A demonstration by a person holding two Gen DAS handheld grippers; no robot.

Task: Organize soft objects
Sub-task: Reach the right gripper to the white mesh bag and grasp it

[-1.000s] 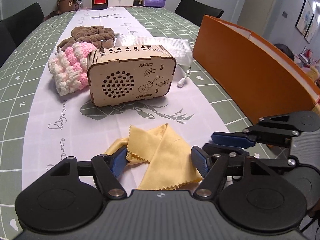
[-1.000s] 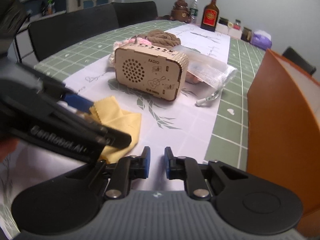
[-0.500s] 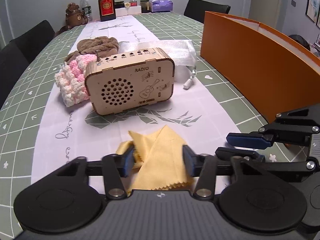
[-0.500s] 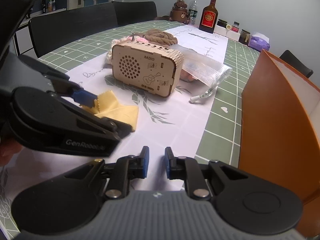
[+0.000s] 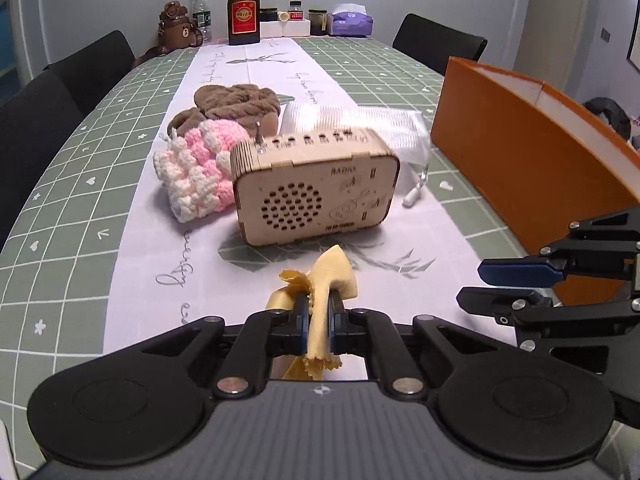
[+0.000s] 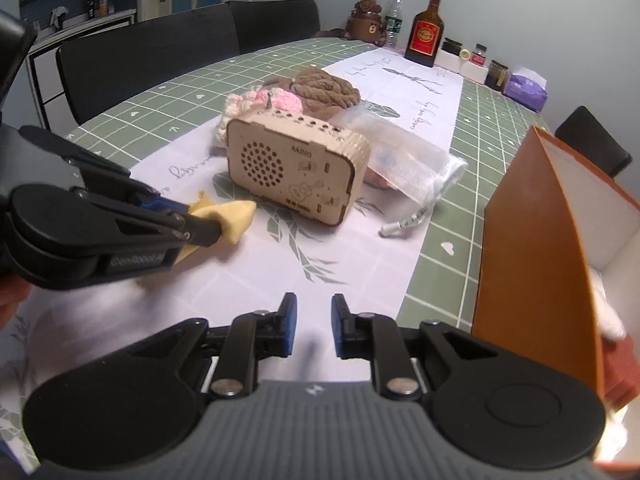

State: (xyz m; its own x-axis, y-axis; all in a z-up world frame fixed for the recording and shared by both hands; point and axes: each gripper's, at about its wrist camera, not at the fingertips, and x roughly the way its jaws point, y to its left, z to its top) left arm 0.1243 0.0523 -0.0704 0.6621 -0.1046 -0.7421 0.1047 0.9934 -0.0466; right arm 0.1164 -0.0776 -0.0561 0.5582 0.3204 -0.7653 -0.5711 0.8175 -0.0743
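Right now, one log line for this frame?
left hand-held gripper: shut on yellow cloth | right hand-held gripper: open, nothing held | orange box: at right

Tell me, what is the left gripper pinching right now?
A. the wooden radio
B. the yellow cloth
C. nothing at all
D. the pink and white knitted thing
B: the left gripper is shut on the yellow cloth, which bunches up between its blue pads, while the knitted piece and the wooden radio sit untouched on the table.
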